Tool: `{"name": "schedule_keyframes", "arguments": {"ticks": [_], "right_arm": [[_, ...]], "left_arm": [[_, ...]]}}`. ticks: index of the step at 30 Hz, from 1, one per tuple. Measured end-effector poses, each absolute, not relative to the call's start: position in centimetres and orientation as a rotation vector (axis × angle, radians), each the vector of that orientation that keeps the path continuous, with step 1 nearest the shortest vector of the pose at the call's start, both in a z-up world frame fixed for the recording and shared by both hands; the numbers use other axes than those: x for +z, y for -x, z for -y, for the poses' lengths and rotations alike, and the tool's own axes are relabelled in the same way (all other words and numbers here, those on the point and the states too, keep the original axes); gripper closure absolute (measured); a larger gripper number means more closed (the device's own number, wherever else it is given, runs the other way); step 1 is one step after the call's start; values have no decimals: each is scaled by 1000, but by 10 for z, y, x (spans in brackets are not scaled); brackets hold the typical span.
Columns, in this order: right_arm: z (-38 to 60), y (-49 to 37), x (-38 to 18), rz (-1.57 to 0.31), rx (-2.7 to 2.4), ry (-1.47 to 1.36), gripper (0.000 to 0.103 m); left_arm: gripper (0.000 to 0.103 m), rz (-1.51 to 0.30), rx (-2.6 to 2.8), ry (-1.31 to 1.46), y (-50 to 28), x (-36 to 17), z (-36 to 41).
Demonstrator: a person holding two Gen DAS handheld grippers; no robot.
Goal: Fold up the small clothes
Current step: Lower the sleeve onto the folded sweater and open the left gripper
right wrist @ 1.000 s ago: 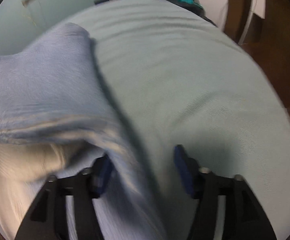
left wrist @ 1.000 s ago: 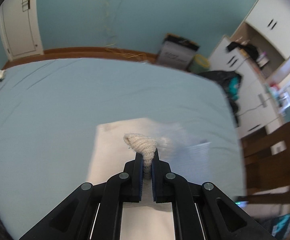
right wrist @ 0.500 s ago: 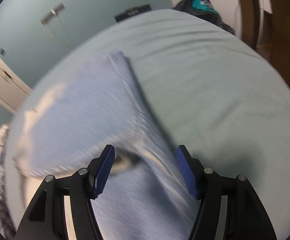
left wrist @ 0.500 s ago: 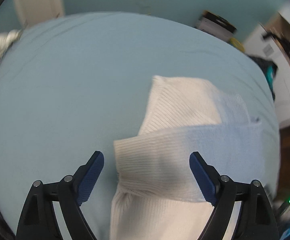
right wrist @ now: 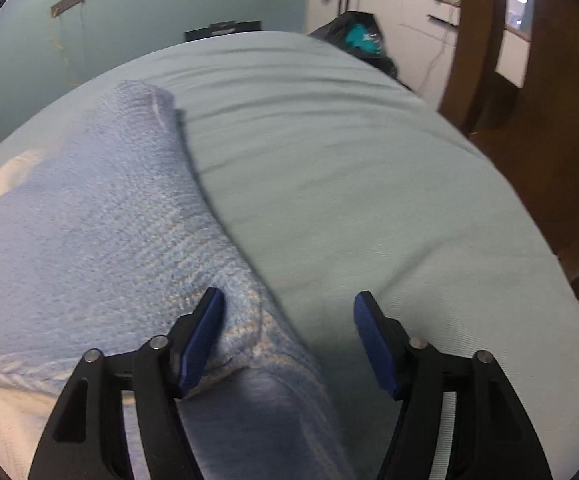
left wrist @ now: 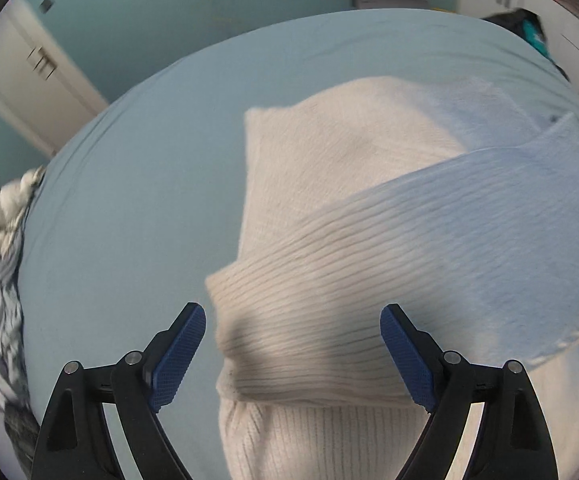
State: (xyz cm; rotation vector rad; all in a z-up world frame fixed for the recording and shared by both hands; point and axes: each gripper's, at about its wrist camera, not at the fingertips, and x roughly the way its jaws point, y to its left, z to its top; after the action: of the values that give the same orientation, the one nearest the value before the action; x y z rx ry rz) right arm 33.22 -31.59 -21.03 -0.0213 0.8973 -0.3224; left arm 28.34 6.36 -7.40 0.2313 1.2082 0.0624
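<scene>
A second ago the left tongs [left wrist: 293, 340] were pinched on a cream tip of the knit sweater [left wrist: 329, 280] held high over the bed [left wrist: 129, 200]; they have since let go and dropped close above the garment, and the sleeve they carried now lies folded across the sweater's body. The right tongs [right wrist: 289, 328], which then had blurred blue fabric at their left pad, have shifted a little while the fabric settled. Taking the sweater as the landmark and going left to right: far to its left, at the bed's edge, lies a bundle of white and grey bedding [left wrist: 1, 240]. Next comes bare pale-blue sheet. The left tongs stand wide, their blue pads either side of the cream end of the folded sleeve, touching none of it as far as the left wrist view shows. The sweater itself lies flat on the bed, cream on its left half and pale blue on its right, with the ribbed sleeve running across it at a slant. At the sweater's right edge the right tongs are opening, with that blue edge between the pads; the left pad lies against the knit and the right pad sits over bare sheet, so nothing is gripped. Further right of the sweater the sheet continues to the bed's edge, beyond which stands a wooden chair [right wrist: 489, 40].
</scene>
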Motion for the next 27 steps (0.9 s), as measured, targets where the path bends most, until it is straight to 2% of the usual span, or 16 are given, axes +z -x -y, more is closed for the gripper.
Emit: {"name": "schedule_keyframes", "arguments": {"ticks": [6, 7, 8, 9, 12, 14, 16, 19, 24, 27], "right_arm": [[315, -321, -186, -862, -346, 4, 35], [314, -313, -174, -822, -392, -7, 35], [310, -306, -163, -780, -385, -26, 33], [307, -300, -155, -765, -354, -37, 33], [280, -305, -156, -792, -141, -15, 33], [262, -319, -179, -878, -83, 72, 33], [258, -326, -203, -954, -130, 152, 33], [266, -324, -208, -928, -150, 173, 20], [284, -314, -184, -969, -211, 35, 19], [287, -294, -168, -941, -199, -5, 17]], "left_arm": [[12, -1231, 152, -215, -288, -112, -86], [9, -1236, 160, -204, -290, -119, -91], [1, -1232, 173, -185, -291, -125, -96], [0, -1208, 186, -170, -289, -127, -101], [0, -1193, 172, -110, -287, -134, -111], [0, -1191, 167, -66, -284, -133, -119], [0, -1205, 167, -65, -286, -126, -123], [0, -1198, 213, -99, -283, -101, -132], [0, -1157, 263, -134, -249, -48, -154], [0, -1154, 254, -121, -227, -36, -155]]}}
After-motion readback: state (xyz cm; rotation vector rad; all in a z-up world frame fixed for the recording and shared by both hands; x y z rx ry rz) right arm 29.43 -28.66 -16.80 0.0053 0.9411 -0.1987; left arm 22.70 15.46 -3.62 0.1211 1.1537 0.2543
